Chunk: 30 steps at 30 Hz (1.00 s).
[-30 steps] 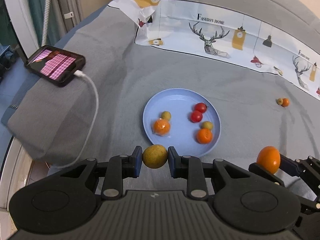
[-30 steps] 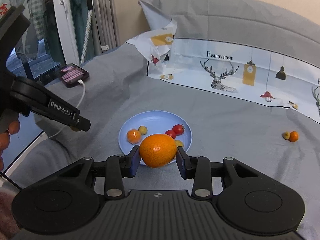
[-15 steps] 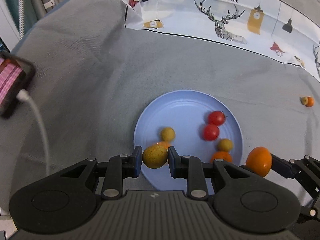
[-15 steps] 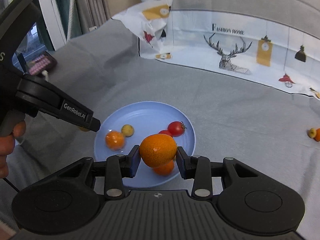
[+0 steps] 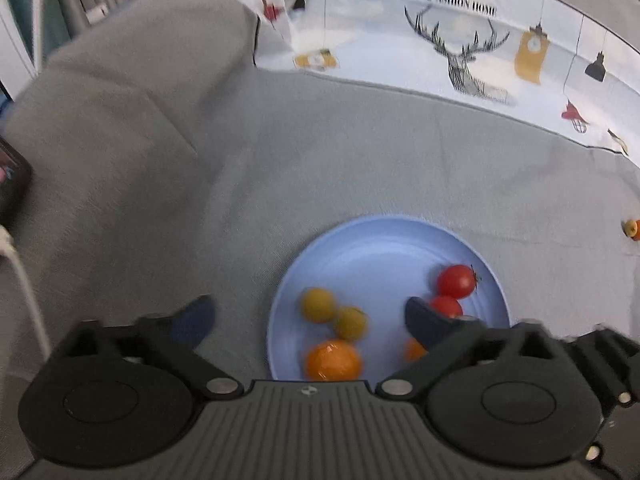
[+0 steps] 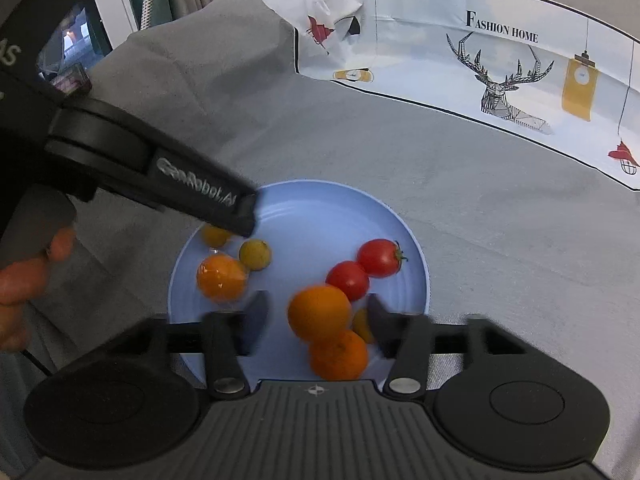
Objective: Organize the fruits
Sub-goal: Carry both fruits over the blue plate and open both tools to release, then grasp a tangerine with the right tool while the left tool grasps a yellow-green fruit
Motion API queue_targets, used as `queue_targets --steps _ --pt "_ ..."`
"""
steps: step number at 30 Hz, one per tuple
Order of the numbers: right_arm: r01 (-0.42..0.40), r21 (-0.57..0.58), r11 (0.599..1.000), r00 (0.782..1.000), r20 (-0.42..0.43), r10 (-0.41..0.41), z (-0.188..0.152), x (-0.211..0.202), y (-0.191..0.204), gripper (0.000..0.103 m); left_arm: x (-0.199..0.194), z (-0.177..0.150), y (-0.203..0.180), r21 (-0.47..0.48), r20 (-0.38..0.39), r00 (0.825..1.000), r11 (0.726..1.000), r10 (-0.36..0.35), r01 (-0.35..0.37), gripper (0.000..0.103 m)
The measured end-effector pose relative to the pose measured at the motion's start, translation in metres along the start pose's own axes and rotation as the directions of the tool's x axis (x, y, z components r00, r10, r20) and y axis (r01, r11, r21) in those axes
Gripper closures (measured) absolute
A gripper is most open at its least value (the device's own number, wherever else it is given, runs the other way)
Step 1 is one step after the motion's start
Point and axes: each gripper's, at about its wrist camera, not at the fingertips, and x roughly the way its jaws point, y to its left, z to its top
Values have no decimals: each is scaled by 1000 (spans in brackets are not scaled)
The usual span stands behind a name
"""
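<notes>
A light blue plate (image 5: 384, 240) (image 6: 320, 204) lies on the grey cover and holds several fruits. My left gripper (image 5: 308, 320) is open above the plate's left side; the yellow-green fruit (image 5: 350, 322) it let go lies below, beside a small yellow fruit (image 5: 318, 305) and a wrapped orange (image 5: 333, 360). My right gripper (image 6: 314, 320) is open over the plate's near side; the big orange (image 6: 319, 312) sits loose between its fingers, on another orange (image 6: 339, 354). Two red tomatoes (image 6: 380, 258) lie behind it. The left gripper's finger (image 6: 200, 196) reaches over the plate in the right wrist view.
A small orange fruit (image 5: 632, 228) lies on the cover at the far right. A white printed sheet with a deer (image 5: 460, 52) lies behind the plate. A phone (image 5: 12, 184) with a white cable (image 5: 24, 288) sits at the left edge.
Both grippers moved forward over the plate and opened. The left let go of the yellow-green fruit, the right let go of the big orange; both fruits now lie in the plate.
</notes>
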Motion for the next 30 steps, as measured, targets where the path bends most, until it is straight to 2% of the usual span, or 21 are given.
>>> queue_targets --steps 2,7,14,17,19,21,22,25,30 --pt "14 13 1000 1000 20 -14 2 -8 -2 13 -7 0 -2 18 -5 1000 1000 3 -3 1" --pt "63 69 996 995 70 -68 -5 -41 -14 1 -30 -9 -6 31 -23 1000 999 10 -9 0" --pt "192 225 955 966 129 -224 -42 -94 -58 1 -63 -30 -23 49 -13 1000 999 2 -1 0" --pt "260 282 923 937 157 -312 -56 -105 -85 1 -73 -35 -34 59 10 1000 998 4 -5 0" --pt "316 302 899 905 188 -382 -65 -98 -113 1 -79 -35 -42 63 19 1000 998 5 -6 0" --pt "387 307 869 874 179 -452 -73 -77 -144 1 -84 -34 -51 67 29 1000 998 7 -9 0" --pt "406 308 860 866 170 -470 -78 -65 -158 1 -86 -33 -55 70 34 999 997 9 -11 0" --pt "404 318 858 868 161 -469 -81 -42 -189 1 -89 -27 -71 97 66 998 995 19 -26 0" --pt "423 389 818 835 182 -519 -86 -55 -218 1 -73 -12 -116 158 91 995 987 -29 14 0"
